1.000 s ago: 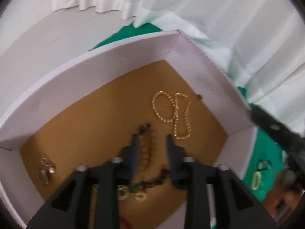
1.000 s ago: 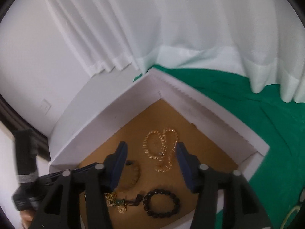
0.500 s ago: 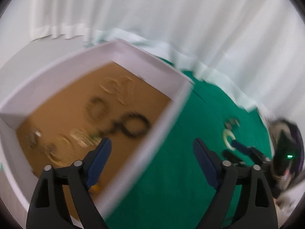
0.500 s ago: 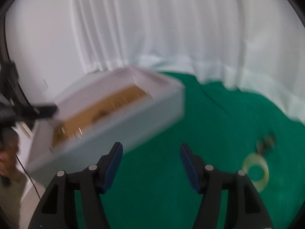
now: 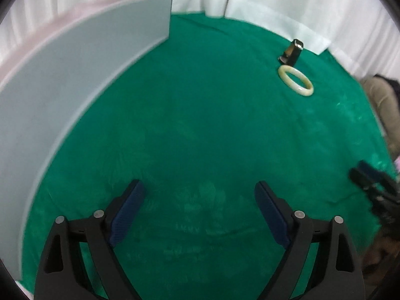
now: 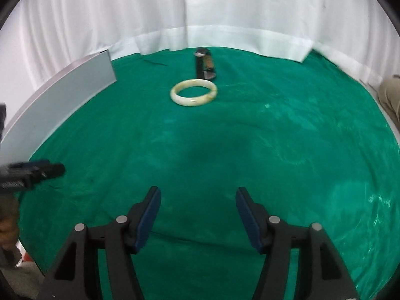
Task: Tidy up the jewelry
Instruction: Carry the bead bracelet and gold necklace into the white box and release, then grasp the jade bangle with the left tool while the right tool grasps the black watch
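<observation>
bangle [image 6: 193, 92]: pale cream ring (brownish patch), flat on green cloth [image 6: 250, 150] | both grippers [image 5: 198, 200] [image 6: 196, 203]: spread wide, empty

surface: my green cloth [image 6: 287, 137], creased | backdrop: white pleated curtain [image 6: 225, 12] behind it | light: soft, even

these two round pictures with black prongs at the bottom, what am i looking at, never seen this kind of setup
Each picture comes from a fisheye camera on a hand-held gripper, looking along its two fingers; a person holds one in each hand. The left view shows the left gripper, the right view the right gripper. Both are open and hold nothing. Below is a green cloth. On it lie a pale bangle and, just behind it, a small dark object too blurred to name. The grey wall on the left is the side of a box. Each gripper also shows at the edge of the other's view.
</observation>
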Demonstrator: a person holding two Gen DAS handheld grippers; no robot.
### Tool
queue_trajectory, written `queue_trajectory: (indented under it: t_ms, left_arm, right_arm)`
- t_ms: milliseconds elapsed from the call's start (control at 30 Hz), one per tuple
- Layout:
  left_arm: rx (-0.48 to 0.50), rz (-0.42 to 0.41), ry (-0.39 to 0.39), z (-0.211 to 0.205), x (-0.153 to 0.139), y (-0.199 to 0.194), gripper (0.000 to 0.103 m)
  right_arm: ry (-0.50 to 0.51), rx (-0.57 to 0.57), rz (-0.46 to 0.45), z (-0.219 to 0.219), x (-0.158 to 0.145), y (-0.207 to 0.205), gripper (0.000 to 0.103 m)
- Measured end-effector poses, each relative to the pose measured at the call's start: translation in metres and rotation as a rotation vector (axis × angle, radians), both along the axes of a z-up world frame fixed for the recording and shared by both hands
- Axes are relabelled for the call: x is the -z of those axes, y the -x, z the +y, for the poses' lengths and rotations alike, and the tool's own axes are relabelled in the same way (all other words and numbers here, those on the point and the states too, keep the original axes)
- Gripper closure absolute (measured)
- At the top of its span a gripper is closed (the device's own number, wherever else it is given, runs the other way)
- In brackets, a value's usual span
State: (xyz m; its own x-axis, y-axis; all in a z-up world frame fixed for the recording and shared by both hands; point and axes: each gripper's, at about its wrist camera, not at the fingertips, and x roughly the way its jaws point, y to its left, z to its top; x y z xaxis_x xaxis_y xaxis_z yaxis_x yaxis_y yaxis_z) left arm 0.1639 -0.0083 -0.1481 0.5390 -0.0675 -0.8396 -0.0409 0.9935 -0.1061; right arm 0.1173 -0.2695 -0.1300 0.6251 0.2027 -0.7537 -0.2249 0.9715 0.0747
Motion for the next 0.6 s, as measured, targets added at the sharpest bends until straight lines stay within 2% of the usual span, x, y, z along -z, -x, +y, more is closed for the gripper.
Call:
queue_trajectory:
  t_ms: [133, 333, 467, 600]
  left_arm:
    - [0.020, -0.003, -0.080, -0.011, 0.004, 0.003, 0.005]
    - [0.009, -0.014, -0.086, -0.013, 0.007, 0.011, 0.003]
    - [0.015, -0.019, -0.088, -0.014, 0.007, 0.011, 0.002]
    - [0.017, -0.029, -0.090, -0.014, 0.008, 0.011, 0.001]
  right_arm:
    - [-0.013, 0.000, 0.013, 0.000, 0.007, -0.001, 0.040]
    - [-0.008, 0.002, 0.007, 0.003, 0.010, 0.000, 0.039]
    - [0.003, -0.005, -0.005, 0.005, 0.011, 0.000, 0.034]
    - [0.058, -0.016, -0.025, 0.015, 0.013, 0.004, 0.029]
